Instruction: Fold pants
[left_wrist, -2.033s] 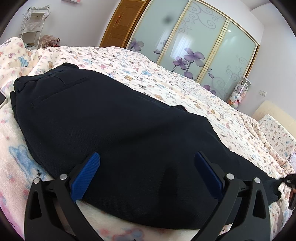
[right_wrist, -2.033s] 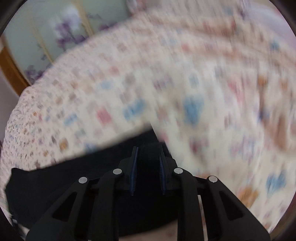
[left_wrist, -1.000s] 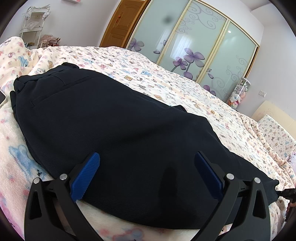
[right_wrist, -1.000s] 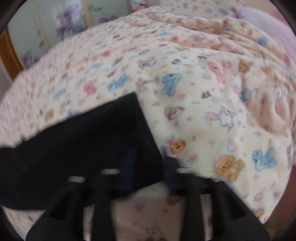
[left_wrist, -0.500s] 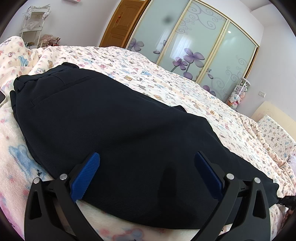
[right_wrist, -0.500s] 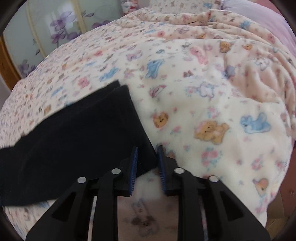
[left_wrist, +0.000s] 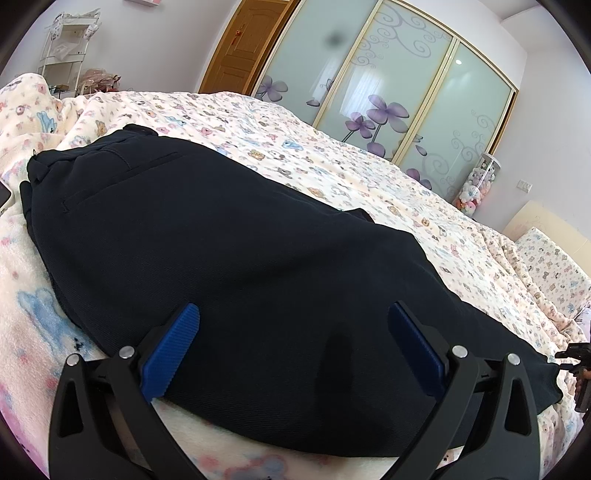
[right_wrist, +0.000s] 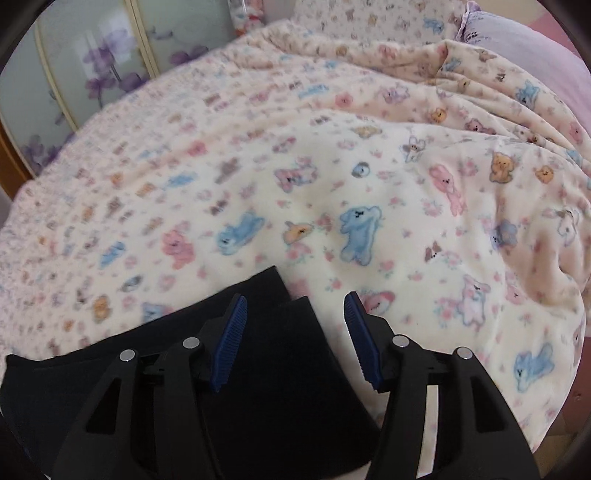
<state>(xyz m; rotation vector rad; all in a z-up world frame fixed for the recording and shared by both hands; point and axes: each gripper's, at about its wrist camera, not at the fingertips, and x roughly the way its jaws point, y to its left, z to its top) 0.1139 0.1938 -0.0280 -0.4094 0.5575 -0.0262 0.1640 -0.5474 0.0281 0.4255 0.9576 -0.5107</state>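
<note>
Pants, dark navy, are seen laid flat on the bed, which is covered by a cream blanket printed with small bears and rabbits. In the left wrist view the garment is spread from the waistband at the upper left of the frame, where a welt pocket is visible, down to the leg ends at the lower right edge. The left gripper is held wide open low over the near edge of the fabric at the bottom of the frame; its blue pads are set well apart and nothing is pinched between them. A small part of the other gripper is glimpsed at the far right edge, just beside the leg ends

In the right wrist view, which is somewhat blurred, the leg ends are shown at the lower left of the frame, two layers lying slightly offset on the blanket. The right gripper is caught with its jaws opening; the corner of the hem lies below and between the blue pads, which are not pressed on the cloth. A mirrored wardrobe with purple flowers is seen behind the bed
</note>
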